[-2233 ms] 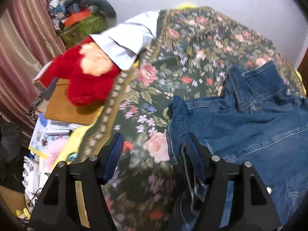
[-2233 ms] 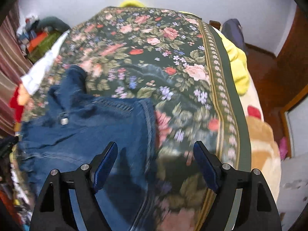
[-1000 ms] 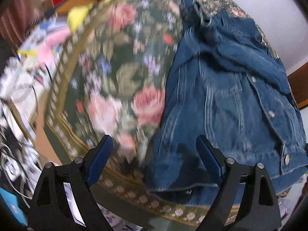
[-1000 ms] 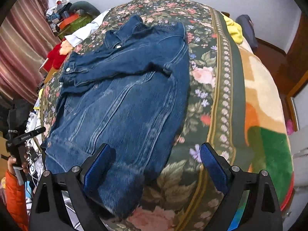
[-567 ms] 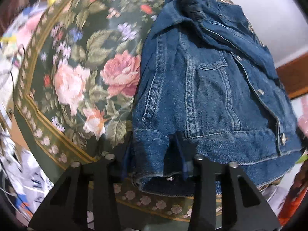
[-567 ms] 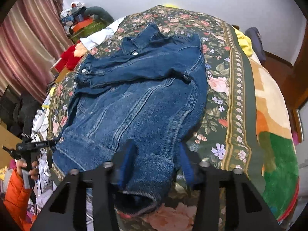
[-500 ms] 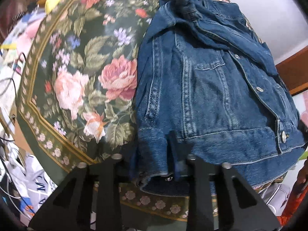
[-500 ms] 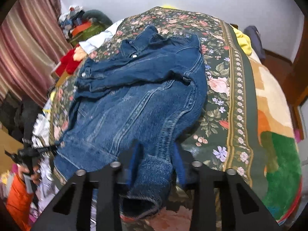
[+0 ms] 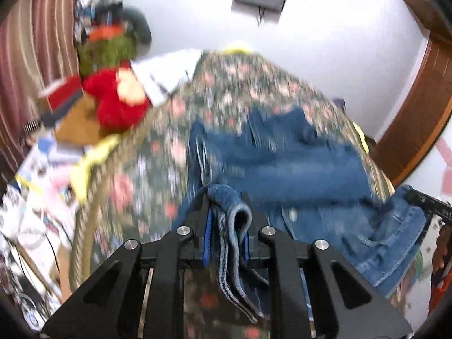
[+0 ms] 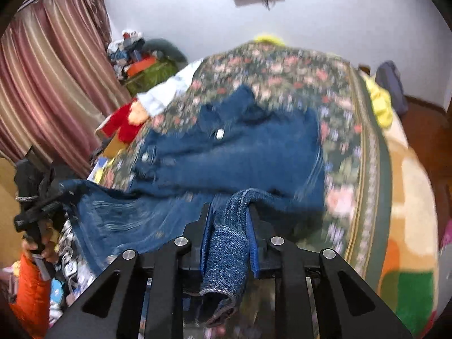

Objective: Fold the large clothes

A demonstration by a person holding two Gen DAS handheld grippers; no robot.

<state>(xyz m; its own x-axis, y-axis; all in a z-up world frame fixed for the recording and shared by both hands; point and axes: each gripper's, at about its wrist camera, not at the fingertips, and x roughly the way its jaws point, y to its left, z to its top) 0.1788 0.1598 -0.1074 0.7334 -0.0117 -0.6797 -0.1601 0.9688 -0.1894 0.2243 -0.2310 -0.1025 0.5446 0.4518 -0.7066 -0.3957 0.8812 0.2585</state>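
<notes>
1. Denim jacket (image 10: 254,147) is lying across the floral bedspread (image 10: 347,130), collar toward the far wall and hem toward the camera, so its long axis is running straight away from both grippers.
2. Left gripper (image 9: 226,220) has just been closing and is clamping a bunched fold of the hem's left corner between its blue pads.
3. Right gripper (image 10: 228,226) has likewise just been closing and is pinching the hem's right corner, with denim draping over its front.
4. Hem between the two grips is hanging raised off the bed, while the collar half is resting flat ahead; folding probably means carrying both corners forward toward the collar.
5. Open bedspread is showing beyond the collar and to the right; a red plush toy (image 9: 118,104) and white cloth (image 10: 166,93) are crowding the far left edge.
</notes>
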